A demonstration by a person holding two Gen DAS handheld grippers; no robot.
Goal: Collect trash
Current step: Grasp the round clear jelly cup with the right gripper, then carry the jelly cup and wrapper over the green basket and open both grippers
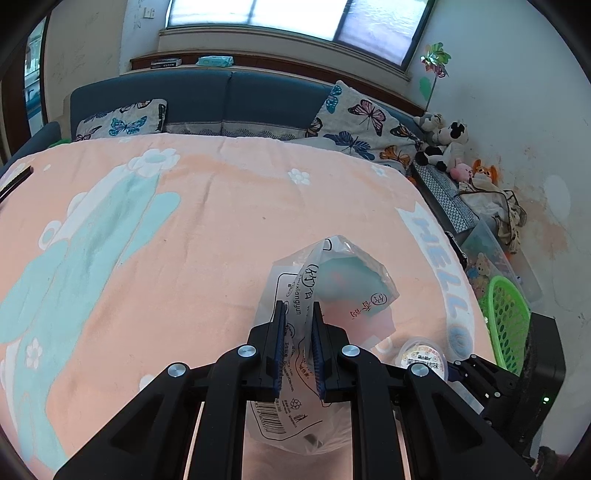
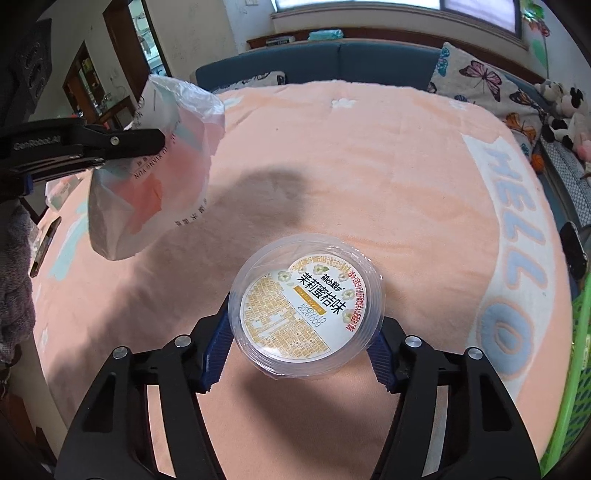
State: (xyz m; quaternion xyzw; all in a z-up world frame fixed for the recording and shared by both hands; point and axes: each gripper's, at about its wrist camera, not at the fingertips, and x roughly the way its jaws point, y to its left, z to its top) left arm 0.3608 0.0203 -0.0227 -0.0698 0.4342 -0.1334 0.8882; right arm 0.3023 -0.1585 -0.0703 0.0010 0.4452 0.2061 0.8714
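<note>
Two grippers are seen over a bed spread with a peach blanket [image 1: 207,229] patterned in pale blue and white flowers, with "HELLO" lettered along its right edge

- Left gripper [image 1: 298,314]: blue pads drawn together and clamped on a clear printed plastic bag [image 1: 332,280], which is held up off the blanket
- Right gripper [image 2: 303,332]: fingers pressed against both sides of a round clear plastic cup [image 2: 306,306] with a printed white and yellow lid; the cup is gripped near the blanket's front edge; whether it is lifted off the blanket cannot be told
- Headboard [image 1: 229,96]: dark blue, padded, set below a wide window [image 1: 295,22]
- Butterfly pillows [image 1: 362,122]: two, leaned at the head of the bed
- Window ledge: a wipes packet [image 1: 215,61] and a dark box are laid on it
- Stuffed toys [image 1: 443,140]: piled in the right corner against a stained white wall
- Green basket [image 1: 504,321]: mesh plastic, placed beside the bed on the right, just beside a clear storage bin [image 1: 487,243]
- Pinwheel [image 1: 436,61]: fixed to the wall near the window
</note>
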